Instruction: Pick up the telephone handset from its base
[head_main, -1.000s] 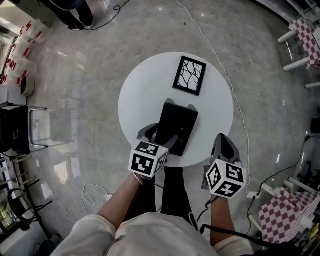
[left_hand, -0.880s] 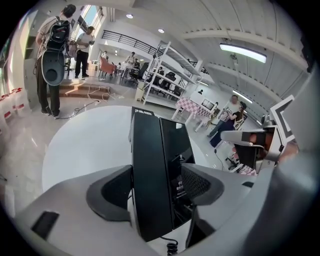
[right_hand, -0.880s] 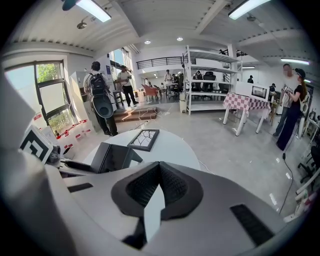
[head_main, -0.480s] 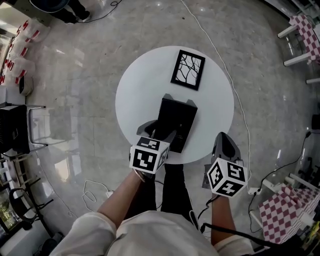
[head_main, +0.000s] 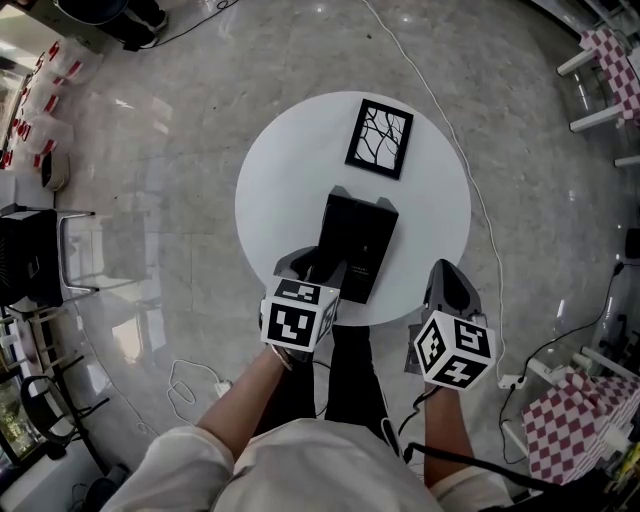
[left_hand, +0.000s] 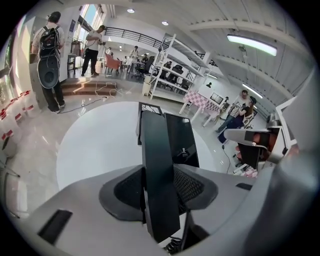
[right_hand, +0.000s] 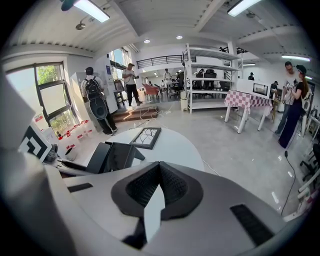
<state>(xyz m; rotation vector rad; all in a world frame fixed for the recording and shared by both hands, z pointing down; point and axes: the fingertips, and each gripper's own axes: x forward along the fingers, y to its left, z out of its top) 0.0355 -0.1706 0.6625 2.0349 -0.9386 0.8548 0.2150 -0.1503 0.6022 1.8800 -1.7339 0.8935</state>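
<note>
A black telephone base (head_main: 362, 240) stands on the round white table (head_main: 280, 190), with the long black handset (head_main: 331, 252) lying along its left side. In the left gripper view the handset (left_hand: 156, 150) runs up the middle between my jaws, beside the base (left_hand: 182, 142). My left gripper (head_main: 316, 268) is at the handset's near end. Its jaws have just been closing, and both pads (left_hand: 187, 185) now press on the handset's sides. My right gripper (head_main: 449, 287) hovers at the table's near right edge, shut and holding nothing, apart from the phone (right_hand: 112, 155).
A black-framed picture (head_main: 379, 138) lies on the far side of the table. A white cable (head_main: 470, 190) runs across the grey floor to the right. Checked tables (head_main: 610, 55) and chairs stand at the right. People stand far off in the room.
The left gripper's fingers have drawn in around the handset's near end. The right gripper has stayed where it was.
</note>
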